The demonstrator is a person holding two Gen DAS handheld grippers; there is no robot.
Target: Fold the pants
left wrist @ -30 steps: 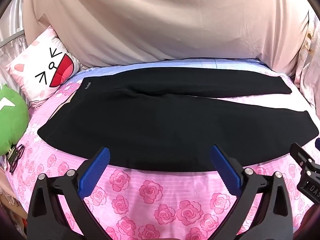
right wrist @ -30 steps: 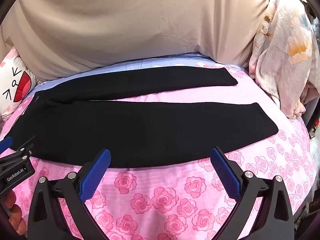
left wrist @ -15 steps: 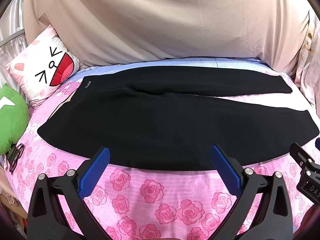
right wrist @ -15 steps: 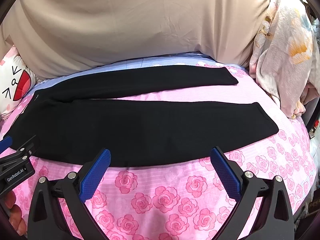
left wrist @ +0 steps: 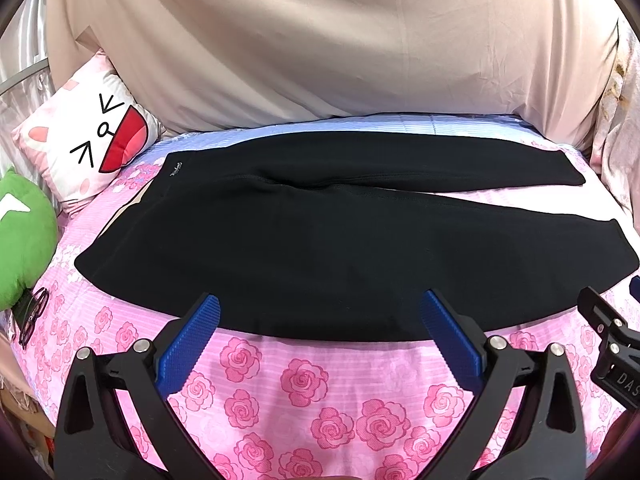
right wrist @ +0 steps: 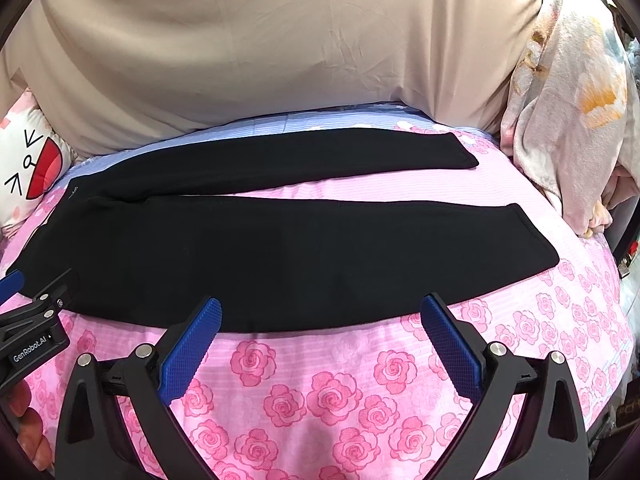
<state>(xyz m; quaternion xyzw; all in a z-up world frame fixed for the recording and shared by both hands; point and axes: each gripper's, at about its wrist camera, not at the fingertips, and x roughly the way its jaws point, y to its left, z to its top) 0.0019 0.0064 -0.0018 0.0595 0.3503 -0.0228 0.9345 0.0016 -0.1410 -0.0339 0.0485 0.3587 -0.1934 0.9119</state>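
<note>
Black pants (left wrist: pixel 320 248) spread flat on the rose-print bed (left wrist: pixel 304 392), legs apart. Left tool (left wrist: pixel 320 320) and right tool (right wrist: pixel 320 320) both wide open, gripping nothing, hovering near the hem side.

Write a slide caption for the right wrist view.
Open hand-held gripper poised over black pants spread flat, legs apart, on a rose-print bed.

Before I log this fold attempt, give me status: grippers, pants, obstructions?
Left gripper open, empty. Right gripper open, empty. Black pants flat on the bed, legs spread apart, unfolded. Nothing on the pants.
</note>
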